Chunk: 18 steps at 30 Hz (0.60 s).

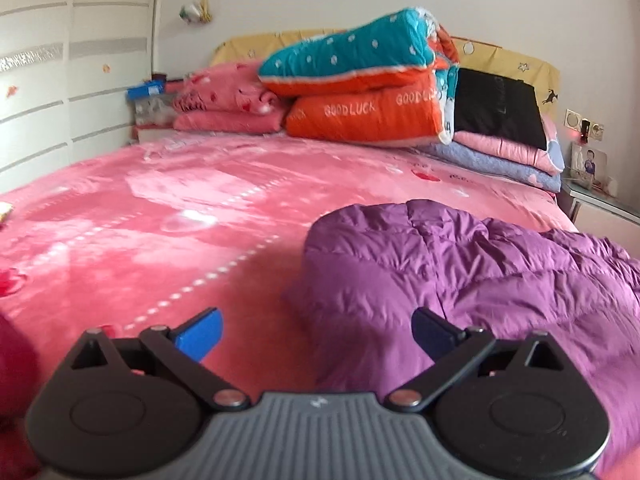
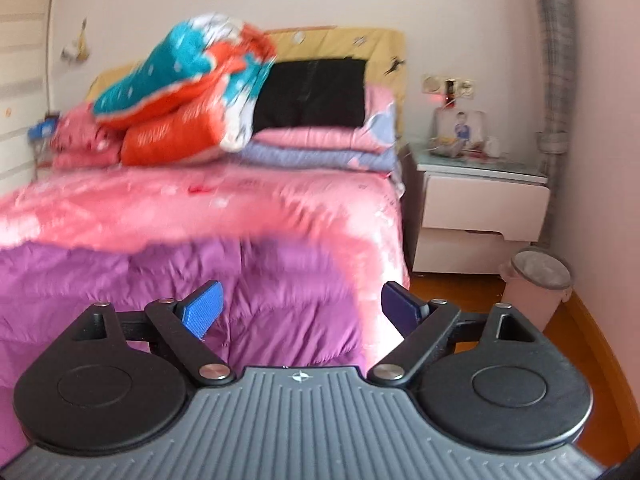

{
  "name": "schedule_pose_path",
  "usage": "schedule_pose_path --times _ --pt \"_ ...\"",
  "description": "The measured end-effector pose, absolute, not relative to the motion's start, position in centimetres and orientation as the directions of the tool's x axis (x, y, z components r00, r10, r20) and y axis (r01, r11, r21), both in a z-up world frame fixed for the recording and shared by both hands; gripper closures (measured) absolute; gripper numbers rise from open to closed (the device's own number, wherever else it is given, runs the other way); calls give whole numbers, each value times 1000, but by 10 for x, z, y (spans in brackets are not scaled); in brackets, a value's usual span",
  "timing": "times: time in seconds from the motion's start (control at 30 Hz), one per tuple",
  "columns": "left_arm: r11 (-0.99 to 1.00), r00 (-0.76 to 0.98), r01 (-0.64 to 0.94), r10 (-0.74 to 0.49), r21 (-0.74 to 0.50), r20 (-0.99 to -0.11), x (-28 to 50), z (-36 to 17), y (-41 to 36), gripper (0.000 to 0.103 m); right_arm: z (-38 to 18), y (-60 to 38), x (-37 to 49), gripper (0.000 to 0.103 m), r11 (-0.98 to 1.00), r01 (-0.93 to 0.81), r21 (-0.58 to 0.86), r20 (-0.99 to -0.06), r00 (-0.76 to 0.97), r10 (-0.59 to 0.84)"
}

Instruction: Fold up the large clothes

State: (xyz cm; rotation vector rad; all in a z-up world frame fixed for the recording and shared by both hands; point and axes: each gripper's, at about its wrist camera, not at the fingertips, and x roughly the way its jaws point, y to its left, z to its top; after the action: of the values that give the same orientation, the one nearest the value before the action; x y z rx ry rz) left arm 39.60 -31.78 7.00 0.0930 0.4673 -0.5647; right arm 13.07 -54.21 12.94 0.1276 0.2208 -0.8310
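Left gripper (image 1: 318,330) is standing wide open, blue-padded fingers (image 1: 200,334) spread far apart with nothing between them; it is hovering over the near edge of the purple jacket (image 1: 460,276), pads not pressing the fabric; right gripper (image 2: 302,306) is likewise standing wide, its fingers (image 2: 202,310) apart and empty, hanging above the same jacket's (image 2: 180,292) quilted surface.

Landmark: the purple jacket; it is lying puffy and creased on the pink bedspread (image 1: 160,216), near the foot end and toward the bed's right-hand edge as the right wrist view shows it; whether it is already folded cannot be told, both views being blurred.

Beyond the jacket, at the head of the bed, a teal and orange quilt (image 1: 360,92) printed with "GOODLUCK" is sitting rolled on top of the pile; a folded pink blanket (image 1: 228,100) is lying to its left, farther from the jacket; a black folded item (image 1: 496,108) is resting on pink and lavender bedding (image 1: 500,156) directly behind the jacket; a yellow headboard cover (image 1: 512,60) is showing behind all of these.

Off the bed, past the jacket's right side, a white nightstand (image 2: 480,200) is standing against the wall; a pink bin (image 2: 536,284) is sitting on the wooden floor (image 2: 592,360) just in front of it.
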Motion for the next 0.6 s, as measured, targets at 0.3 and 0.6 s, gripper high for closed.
schedule_pose_path --times 0.3,0.6 --pt "786 710 618 -560 -3 -428 270 76 -279 1 125 -470 62 0 684 730 10 -210 670 -712" --pt "740 649 673 -595 -8 -475 112 103 -234 1 122 -336 -27 0 725 689 -5 -223 706 -672"
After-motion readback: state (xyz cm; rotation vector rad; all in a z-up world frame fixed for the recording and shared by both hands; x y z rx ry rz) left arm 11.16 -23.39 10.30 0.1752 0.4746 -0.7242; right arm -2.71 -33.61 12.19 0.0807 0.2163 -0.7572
